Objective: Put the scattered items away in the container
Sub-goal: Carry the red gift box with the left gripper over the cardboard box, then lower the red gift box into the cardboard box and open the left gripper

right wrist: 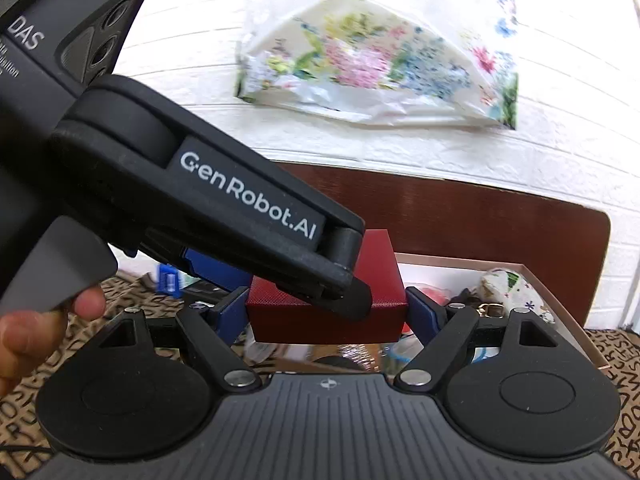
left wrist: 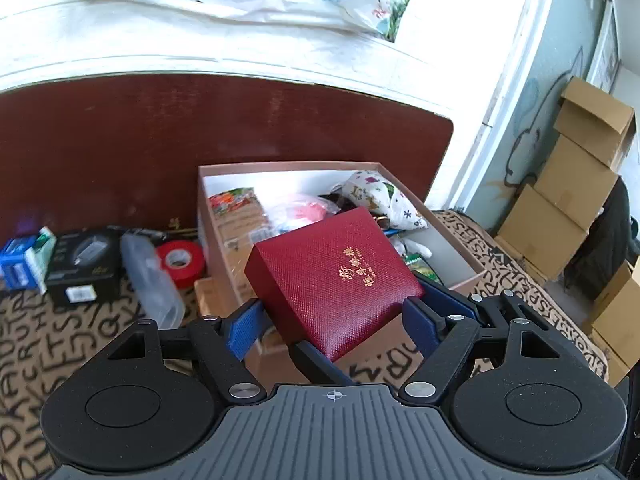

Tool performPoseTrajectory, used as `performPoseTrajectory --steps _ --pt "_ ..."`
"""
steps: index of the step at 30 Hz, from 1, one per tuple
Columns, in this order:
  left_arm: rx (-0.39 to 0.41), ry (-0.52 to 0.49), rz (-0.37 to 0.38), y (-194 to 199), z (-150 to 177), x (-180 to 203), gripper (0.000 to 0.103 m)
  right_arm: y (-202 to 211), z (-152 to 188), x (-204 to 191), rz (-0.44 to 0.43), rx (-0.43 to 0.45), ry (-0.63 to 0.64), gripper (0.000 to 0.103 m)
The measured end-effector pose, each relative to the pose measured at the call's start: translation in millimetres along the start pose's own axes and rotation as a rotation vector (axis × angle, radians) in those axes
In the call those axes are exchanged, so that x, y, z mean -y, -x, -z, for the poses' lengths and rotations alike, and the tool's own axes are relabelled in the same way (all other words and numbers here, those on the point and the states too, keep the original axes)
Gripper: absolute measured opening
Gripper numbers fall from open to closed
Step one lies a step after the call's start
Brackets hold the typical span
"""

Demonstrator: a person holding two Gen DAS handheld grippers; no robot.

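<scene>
A red textured box with gold characters (left wrist: 336,280) is held tilted between the blue pads of my left gripper (left wrist: 334,320), over the near edge of an open cardboard container (left wrist: 288,168). The container holds a patterned pouch (left wrist: 384,196), snack packets and a plastic-wrapped item. In the right wrist view the same red box (right wrist: 326,312) sits between the blue pads of my right gripper (right wrist: 326,312), and the left gripper's black body (right wrist: 192,184) crosses in front of it. Both grippers are shut on the box.
On the letter-print cloth (left wrist: 48,340) left of the container lie a red tape roll (left wrist: 180,260), a clear plastic bag (left wrist: 148,276), a black box (left wrist: 84,264) and a blue box (left wrist: 20,264). A dark wooden headboard (left wrist: 200,140) stands behind. Stacked cartons (left wrist: 568,208) stand at right.
</scene>
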State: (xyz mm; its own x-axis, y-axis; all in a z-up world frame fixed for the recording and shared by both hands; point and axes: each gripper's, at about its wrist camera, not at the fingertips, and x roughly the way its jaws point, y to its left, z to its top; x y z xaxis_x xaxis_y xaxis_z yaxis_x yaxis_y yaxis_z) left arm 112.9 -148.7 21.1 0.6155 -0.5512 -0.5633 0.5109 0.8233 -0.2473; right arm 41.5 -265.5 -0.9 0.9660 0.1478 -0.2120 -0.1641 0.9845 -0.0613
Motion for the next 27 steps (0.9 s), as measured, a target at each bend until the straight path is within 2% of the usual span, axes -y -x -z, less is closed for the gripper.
performPoseTrajectory --steps 8,17,18,20,22,25,27 --pt "-0.054 -0.009 0.014 -41 -10 -16 0.077 -29 9 11 0.021 -0.049 -0.037 0.084" --pt "-0.101 -0.001 0.024 -67 -10 -33 0.078 -55 19 11 0.026 -0.098 -0.064 0.085" --pt "-0.103 -0.006 0.027 -68 -10 -33 0.086 -56 19 11 0.023 -0.101 -0.062 0.087" --pt "-0.106 -0.014 0.034 -69 -10 -31 0.090 -58 21 11 0.012 -0.108 -0.047 0.092" --pt "-0.096 -0.029 0.029 -67 -9 -27 0.101 -56 24 7 0.017 -0.102 -0.018 0.096" --pt "-0.052 -0.055 -0.018 -61 -4 -21 0.103 -53 26 2 0.037 -0.094 0.009 0.097" --pt "-0.053 -0.069 -0.019 -60 -2 -19 0.103 -53 26 2 0.036 -0.096 -0.002 0.097"
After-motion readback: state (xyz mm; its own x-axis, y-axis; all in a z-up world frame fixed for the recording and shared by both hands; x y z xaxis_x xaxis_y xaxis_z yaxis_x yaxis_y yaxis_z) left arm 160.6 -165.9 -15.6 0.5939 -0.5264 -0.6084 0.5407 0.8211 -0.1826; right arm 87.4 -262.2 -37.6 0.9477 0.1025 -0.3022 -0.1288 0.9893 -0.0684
